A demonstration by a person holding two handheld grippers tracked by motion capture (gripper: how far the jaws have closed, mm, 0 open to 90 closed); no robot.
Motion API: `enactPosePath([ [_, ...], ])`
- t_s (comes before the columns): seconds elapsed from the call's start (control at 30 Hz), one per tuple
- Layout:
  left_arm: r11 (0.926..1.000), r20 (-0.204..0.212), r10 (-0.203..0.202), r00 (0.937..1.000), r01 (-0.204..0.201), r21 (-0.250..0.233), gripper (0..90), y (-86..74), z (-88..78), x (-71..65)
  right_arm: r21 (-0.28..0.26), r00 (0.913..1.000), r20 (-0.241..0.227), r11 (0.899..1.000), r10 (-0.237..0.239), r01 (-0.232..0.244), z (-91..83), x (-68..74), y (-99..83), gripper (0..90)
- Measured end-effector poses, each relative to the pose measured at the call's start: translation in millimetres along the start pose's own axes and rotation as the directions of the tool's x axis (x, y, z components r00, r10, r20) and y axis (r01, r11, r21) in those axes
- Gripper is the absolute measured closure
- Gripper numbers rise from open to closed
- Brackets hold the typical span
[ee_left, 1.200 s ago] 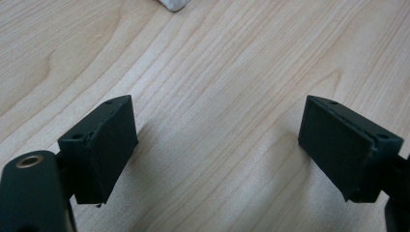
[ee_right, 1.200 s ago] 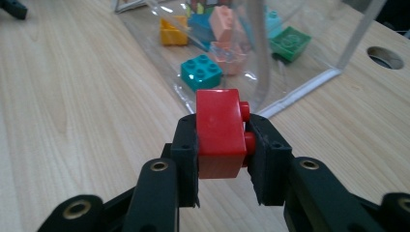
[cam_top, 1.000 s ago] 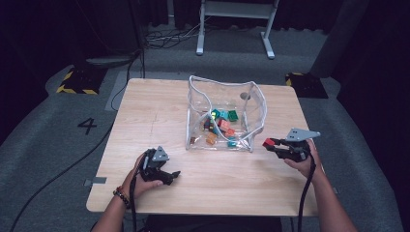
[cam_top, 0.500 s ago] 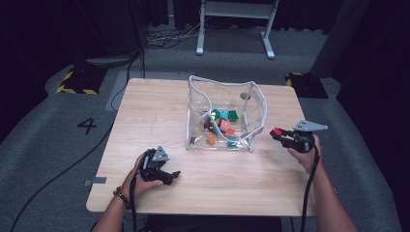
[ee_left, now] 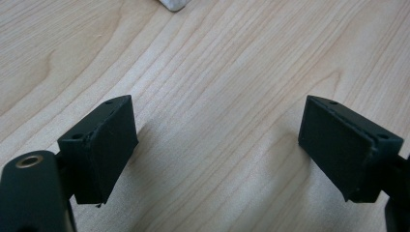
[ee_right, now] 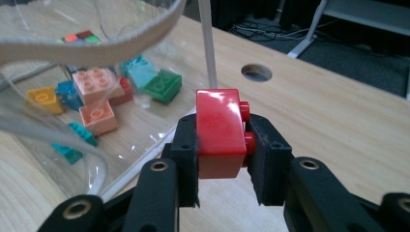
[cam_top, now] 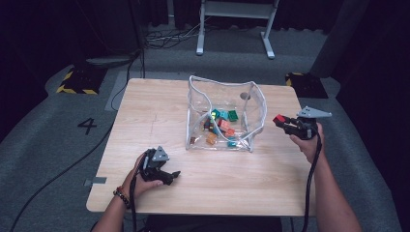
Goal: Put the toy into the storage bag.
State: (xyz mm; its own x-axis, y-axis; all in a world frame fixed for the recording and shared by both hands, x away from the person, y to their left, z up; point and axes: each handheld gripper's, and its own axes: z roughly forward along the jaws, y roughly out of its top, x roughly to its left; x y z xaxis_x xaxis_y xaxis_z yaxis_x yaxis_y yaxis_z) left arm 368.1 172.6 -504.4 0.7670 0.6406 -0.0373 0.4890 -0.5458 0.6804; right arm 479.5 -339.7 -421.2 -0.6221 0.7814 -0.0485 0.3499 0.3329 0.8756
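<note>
Red brick [ee_right: 218, 133] is sitting pinched between the right gripper's [cam_top: 285, 122] pads, studs turned toward one pad, carried just above the table [cam_top: 159, 104]. Clear bag [cam_top: 226, 87] is standing ahead of the claw, open mouth up, loose bricks [ee_right: 96, 92] lying inside; the brick likely needs lifting over the rim. Left gripper [ee_left: 212, 145] is resting well apart, jaws spread, holding nothing.

Grey carpet [cam_top: 58, 145], dark walls, white stand [cam_top: 237, 19]
</note>
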Motion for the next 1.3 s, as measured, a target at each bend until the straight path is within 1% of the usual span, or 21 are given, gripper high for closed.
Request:
enactPosePath([
  [0.1, 1.0000, 0.000, 0.000, 1.0000, 0.000, 0.001, 13.8, 0.0, -0.1, 0.0, -0.006, 0.9998, 0.009, 1.000, -0.018, 0.018, -1.7, -1.2, 11.0, 67.4],
  [0.2, 1.0000, 0.001, 0.001, 1.0000, -0.001, 0.002, 13.8, 0.1, -0.1, 0.1, -0.010, 0.9996, 0.011, 1.000, -0.026, 0.026, -2.5, -2.7, 19.8, 67.4],
  [0.27, 1.0000, 0.001, -0.001, 1.0000, 0.001, 0.000, 13.9, 0.0, -0.1, 0.0, -0.018, 0.9997, 0.004, 1.000, -0.022, 0.022, -2.6, -3.6, 26.2, 67.4],
  [0.33, 1.0000, 0.000, 0.000, 1.0000, 0.000, 0.001, 13.8, 0.0, -0.1, 0.0, -0.014, 0.9992, 0.011, 0.999, -0.038, 0.038, -2.3, -3.1, 30.8, 67.4],
  [0.47, 1.0000, 0.000, -0.001, 1.0000, 0.001, 0.000, 13.8, 0.0, -0.1, 0.0, -0.009, 0.9986, 0.014, 0.999, -0.050, 0.050, -2.5, -3.0, 40.9, 67.4],
  [0.5, 1.0000, 0.001, 0.000, 1.0000, 0.000, 0.001, 13.8, 0.0, -0.1, 0.0, -0.011, 0.9982, 0.021, 0.998, -0.057, 0.057, -3.6, -3.0, 44.9, 67.4],
  [0.53, 1.0000, 0.000, -0.001, 1.0000, 0.001, 0.001, 13.8, 0.0, -0.1, 0.0, -0.014, 0.9983, 0.018, 0.998, -0.055, 0.055, -4.2, -3.1, 47.5, 67.4],
  [0.6, 1.0000, 0.001, -0.001, 1.0000, 0.001, 0.001, 13.8, 0.0, -0.1, 0.0, -0.018, 0.9977, 0.013, 0.998, -0.066, 0.067, -6.7, -2.9, 55.2, 67.4],
  [0.63, 1.0000, 0.001, -0.001, 1.0000, 0.001, 0.001, 13.8, 0.0, -0.1, 0.0, -0.022, 0.9972, 0.017, 0.997, -0.072, 0.073, -7.8, -2.2, 59.2, 67.5],
  [0.7, 1.0000, 0.001, -0.001, 1.0000, 0.001, 0.001, 13.8, 0.1, -0.1, 0.0, -0.029, 0.9966, 0.011, 0.996, -0.081, 0.082, -9.9, -1.1, 67.3, 67.4],
  [0.73, 1.0000, 0.001, -0.001, 1.0000, 0.001, 0.000, 13.8, 0.0, 0.0, 0.0, -0.030, 0.9960, 0.016, 0.996, -0.088, 0.088, -10.5, -0.3, 70.6, 67.4],
  [0.83, 1.0000, 0.001, -0.001, 1.0000, 0.001, 0.001, 13.8, 0.0, 0.0, 0.0, -0.036, 0.9949, 0.008, 0.994, -0.101, 0.101, -10.9, 1.0, 80.1, 67.4],
  [0.97, 1.0000, 0.001, -0.001, 1.0000, 0.001, 0.001, 13.8, 0.0, -0.1, 0.0, -0.039, 0.9932, 0.010, 0.992, -0.116, 0.116, -10.9, 3.5, 90.4, 67.4],
  [1.03, 1.0000, 0.001, -0.001, 1.0000, 0.001, 0.001, 13.8, 0.1, -0.1, 0.1, -0.052, 0.9928, -0.001, 0.991, -0.120, 0.119, -11.0, 5.6, 96.7, 67.4],
  [1.07, 1.0000, 0.001, -0.001, 1.0000, 0.001, 0.001, 13.8, 0.1, -0.1, 0.0, -0.056, 0.9916, 0.001, 0.990, -0.130, 0.129, -10.8, 7.3, 100.6, 67.4],
  [1.13, 1.0000, 0.001, 0.000, 1.0000, 0.000, 0.000, 13.8, 0.0, -0.1, 0.1, -0.057, 0.9913, -0.010, 0.990, -0.131, 0.130, -10.7, 10.2, 105.7, 67.4],
  [1.2, 1.0000, 0.001, -0.001, 1.0000, 0.001, 0.000, 13.8, 0.0, -0.1, 0.0, -0.049, 0.9907, -0.009, 0.990, -0.136, 0.135, -10.0, 15.3, 112.0, 67.4],
  [1.23, 1.0000, 0.001, -0.001, 1.0000, 0.001, 0.000, 13.8, 0.0, -0.1, 0.0, -0.054, 0.9898, -0.012, 0.988, -0.142, 0.141, -9.7, 16.9, 114.2, 67.4],
  [1.3, 1.0000, 0.001, -0.001, 1.0000, 0.001, 0.000, 13.8, 0.0, 0.0, 0.0, -0.066, 0.9889, -0.030, 0.988, -0.145, 0.143, -8.4, 19.7, 118.5, 67.4],
])
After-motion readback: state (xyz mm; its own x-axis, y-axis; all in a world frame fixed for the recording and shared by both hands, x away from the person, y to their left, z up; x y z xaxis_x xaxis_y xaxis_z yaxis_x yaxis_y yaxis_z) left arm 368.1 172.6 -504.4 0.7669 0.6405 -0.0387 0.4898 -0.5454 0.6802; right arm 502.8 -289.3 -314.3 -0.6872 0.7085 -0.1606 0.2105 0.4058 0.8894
